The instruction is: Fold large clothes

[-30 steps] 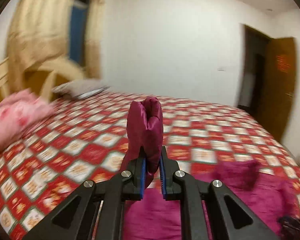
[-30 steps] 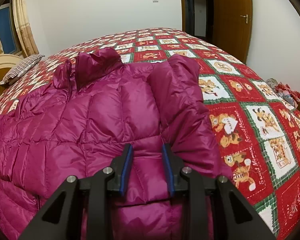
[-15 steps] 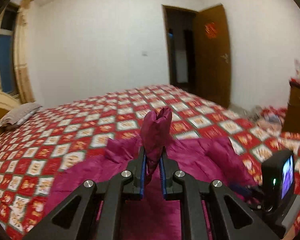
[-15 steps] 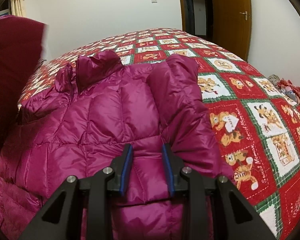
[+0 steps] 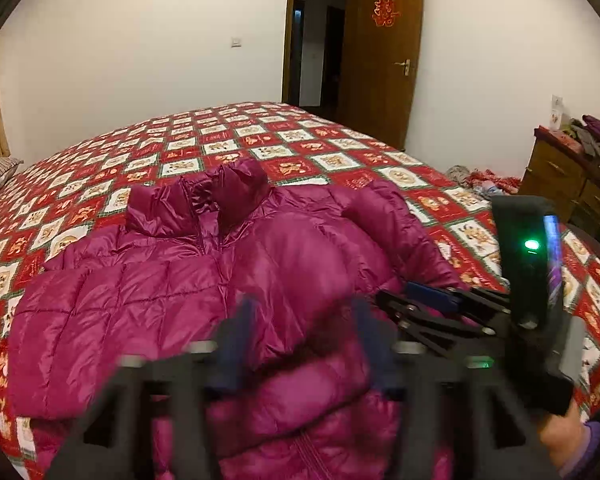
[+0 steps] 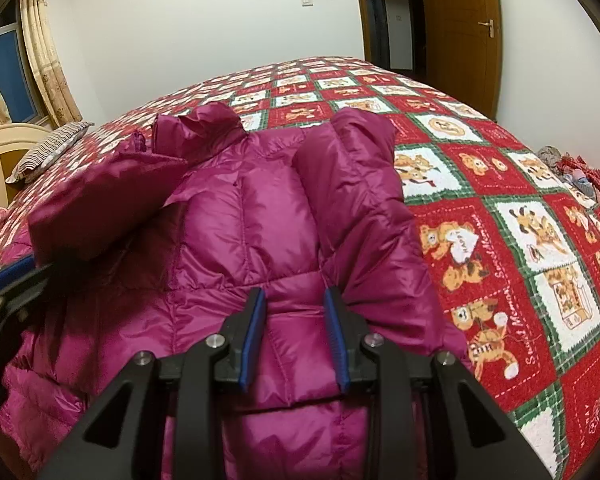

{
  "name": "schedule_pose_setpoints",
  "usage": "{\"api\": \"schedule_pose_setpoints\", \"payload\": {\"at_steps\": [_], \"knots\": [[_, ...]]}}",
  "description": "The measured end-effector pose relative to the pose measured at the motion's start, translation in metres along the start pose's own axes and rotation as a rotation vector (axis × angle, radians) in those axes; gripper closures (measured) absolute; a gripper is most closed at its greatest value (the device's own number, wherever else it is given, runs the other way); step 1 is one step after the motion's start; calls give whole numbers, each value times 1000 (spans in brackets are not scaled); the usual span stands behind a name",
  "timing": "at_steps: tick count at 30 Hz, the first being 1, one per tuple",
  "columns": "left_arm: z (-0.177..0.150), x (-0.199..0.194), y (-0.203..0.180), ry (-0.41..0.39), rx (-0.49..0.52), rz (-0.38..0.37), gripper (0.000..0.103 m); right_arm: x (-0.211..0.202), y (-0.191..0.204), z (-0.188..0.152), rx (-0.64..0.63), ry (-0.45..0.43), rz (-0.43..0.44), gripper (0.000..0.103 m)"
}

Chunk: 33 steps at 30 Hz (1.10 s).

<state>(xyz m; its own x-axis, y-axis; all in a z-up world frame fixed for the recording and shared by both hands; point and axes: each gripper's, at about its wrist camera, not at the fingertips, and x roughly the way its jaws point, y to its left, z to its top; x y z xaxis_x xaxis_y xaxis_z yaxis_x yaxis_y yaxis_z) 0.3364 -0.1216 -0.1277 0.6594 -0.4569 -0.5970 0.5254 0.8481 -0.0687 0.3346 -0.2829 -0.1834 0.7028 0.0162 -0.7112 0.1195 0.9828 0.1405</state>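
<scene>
Across the lower half of both wrist views, a magenta quilted down jacket (image 5: 188, 300) lies front-up on a bed covered by a red, white and green patchwork bedspread (image 6: 520, 240). Its stand-up collar (image 5: 220, 196) points toward the far wall. One sleeve (image 6: 352, 184) is folded in over the chest along the right-of-frame side; a second sleeve (image 6: 100, 204) lies across the chest from the left of frame.

Left gripper (image 5: 300, 340), lower centre of its own view: motion-blurred, jaws spread apart over the jacket's midsection, nothing visibly between them. Right gripper (image 6: 296, 336), lower centre of its view: blue-padded fingers (image 6: 254, 336) apart, resting against the quilted front without pinching it. It also appears at right of frame in the left view, beside a mounted device showing a green light (image 5: 531, 245).

Handling, as judged from appearance: the shell looks glossy and slippery, the filling light, soft and springy, so folds will probably puff open unless pressed flat. Best purchase is likely a stitched seam, hem or cuff, where the fabric is thin enough to clamp.

Containers: a wooden dresser (image 5: 568, 184) at the right edge of the left view carries a heap of clothes (image 5: 596, 136) on top; its drawers are closed, contents unseen. A striped pillow (image 6: 48, 152) lies at left of frame.
</scene>
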Motion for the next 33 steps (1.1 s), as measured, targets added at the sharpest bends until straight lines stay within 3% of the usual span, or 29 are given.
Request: {"api": "schedule_pose_setpoints", "payload": {"at_steps": [2, 8, 11, 13, 14, 15, 17, 20, 23, 25, 26, 27, 29, 33], "knots": [[-3, -12, 3, -20, -14, 20, 22, 0, 0, 0, -1, 1, -1, 71], [-14, -31, 35, 71, -135, 97, 21, 1, 2, 2, -13, 9, 2, 66], [-26, -57, 63, 53, -205, 106, 21, -10, 4, 7, -16, 20, -15, 66], [-35, -73, 80, 29, -230, 137, 21, -28, 7, 10, -15, -26, -20, 60], [-39, -80, 90, 23, -243, 172, 21, -40, 10, 12, -6, -62, 1, 52], [-41, -84, 97, 21, -252, 194, 21, -50, 14, 16, 1, -91, 32, 38], [-43, -90, 111, 20, -268, 226, 21, -60, 27, 25, -3, -125, 83, 25], [-43, -102, 129, 6, -288, 267, 21, -50, 49, 40, -21, -87, 135, 23], [-40, -117, 144, -23, -308, 303, 21, -16, 68, 40, -61, 20, 98, 31], [-36, -123, 153, -39, -309, 322, 21, 8, 75, 33, -81, 114, 91, 45], [-33, -125, 158, -47, -303, 341, 21, 11, 75, 30, -77, 131, 119, 63], [-30, -125, 161, -52, -300, 354, 21, 10, 76, 28, -82, 126, 136, 76], [-24, -124, 168, -58, -298, 383, 21, -6, 79, 32, -124, 57, 114, 85], [-11, -111, 180, -52, -324, 412, 21, -36, 65, 41, -130, -24, 75, 85]]}}
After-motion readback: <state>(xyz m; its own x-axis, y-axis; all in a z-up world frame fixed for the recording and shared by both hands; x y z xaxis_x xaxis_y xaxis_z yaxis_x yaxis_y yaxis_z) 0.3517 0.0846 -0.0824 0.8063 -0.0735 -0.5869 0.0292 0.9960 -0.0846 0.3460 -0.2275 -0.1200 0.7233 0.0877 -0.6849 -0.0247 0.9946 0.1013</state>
